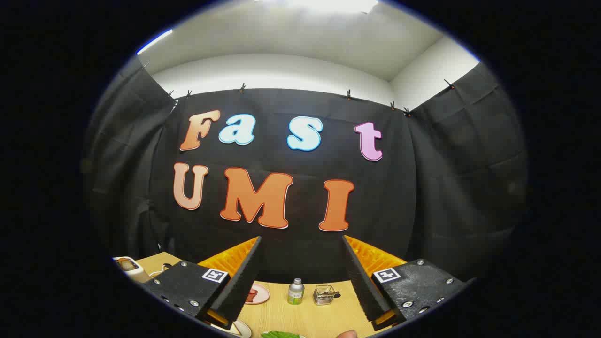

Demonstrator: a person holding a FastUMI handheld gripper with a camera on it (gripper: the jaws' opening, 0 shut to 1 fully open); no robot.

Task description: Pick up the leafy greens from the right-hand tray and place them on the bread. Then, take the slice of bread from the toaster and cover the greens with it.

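Wooden table (305,317) | tongs (303,244) wide apart, holding nothing | leafy greens (280,334) below, between fingers

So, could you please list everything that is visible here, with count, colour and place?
table: one, light wood, under the fingers
toaster: one, white, far left on the table
plate: one, pink, holds brownish food, beside the left finger
bottle: one, green with grey cap, beyond the fingers
wire basket: one, metal, right of the bottle
leafy greens: one bunch, green, nearest, between the fingers
gripper: one, open, above the table
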